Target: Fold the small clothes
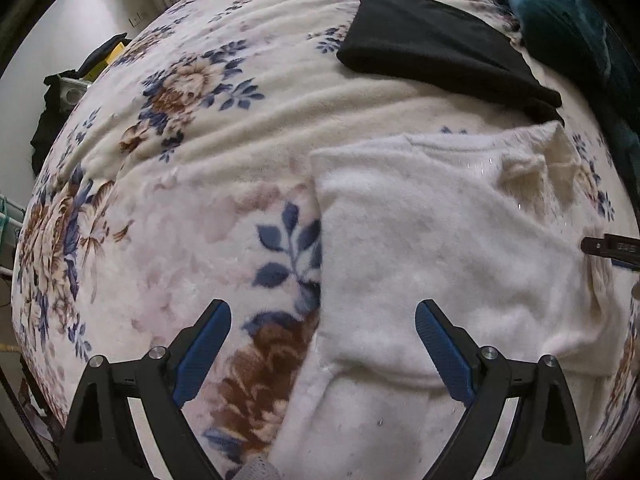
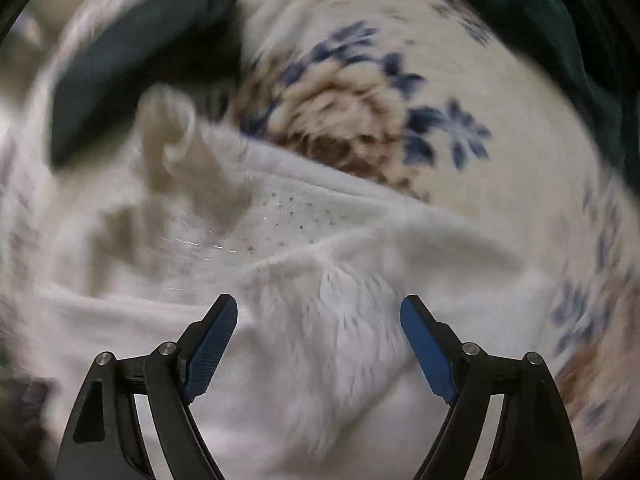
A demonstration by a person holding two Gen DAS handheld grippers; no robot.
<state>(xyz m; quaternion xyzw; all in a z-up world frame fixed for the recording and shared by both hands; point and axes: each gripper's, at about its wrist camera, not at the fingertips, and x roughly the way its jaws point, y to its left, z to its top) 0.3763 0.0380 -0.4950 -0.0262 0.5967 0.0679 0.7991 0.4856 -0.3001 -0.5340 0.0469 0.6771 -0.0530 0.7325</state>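
Note:
A fluffy white garment (image 1: pixel 448 248) lies partly folded on the floral blanket (image 1: pixel 208 152). It also fills the lower half of the blurred right wrist view (image 2: pixel 320 320). A folded black garment (image 1: pixel 436 40) lies beyond it, and shows dark at the upper left of the right wrist view (image 2: pixel 132 68). My left gripper (image 1: pixel 323 312) is open and empty, low over the white garment's left edge. My right gripper (image 2: pixel 319 306) is open and empty just above the white garment. Its tip shows at the right edge of the left wrist view (image 1: pixel 608 246).
A dark teal fabric (image 1: pixel 576 40) lies at the far right of the bed, also in the right wrist view (image 2: pixel 560 20). A wall and dark items (image 1: pixel 60 92) stand past the bed's left edge.

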